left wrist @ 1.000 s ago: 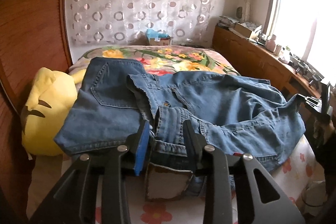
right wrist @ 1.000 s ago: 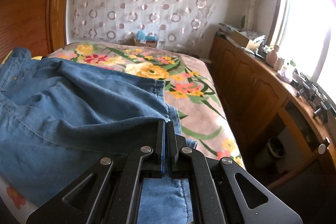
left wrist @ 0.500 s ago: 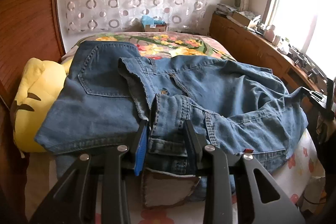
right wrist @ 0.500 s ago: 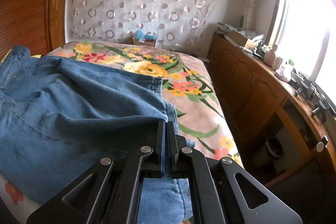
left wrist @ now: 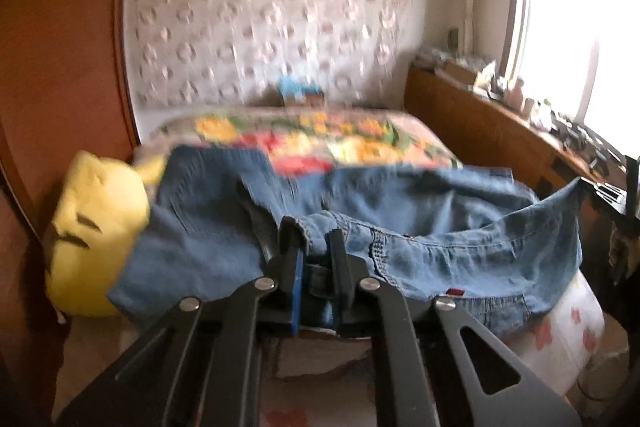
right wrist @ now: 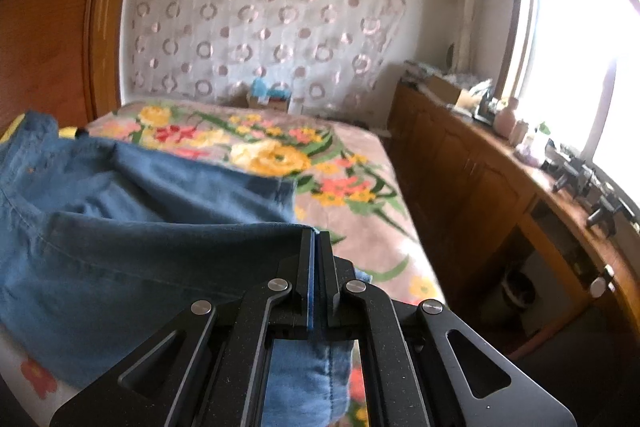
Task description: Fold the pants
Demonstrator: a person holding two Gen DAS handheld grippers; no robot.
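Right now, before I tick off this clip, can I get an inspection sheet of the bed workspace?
Surface: bed with floral bedspread, pale flowered sheet at the near edge.
Job's things: blue denim pants, spread across the bed, rumpled, not yet folded.
Clutter: yellow plush toy beside the pants, against the wooden headboard; small box at the far end of the bed.
Grippers: left tool has just been closing, waistband bunched between its fingers; right tool shut on a pant-leg edge.
Cables: nothing seen.
Surroundings: circle-patterned curtain, wooden cabinets topped with small items, bright window.
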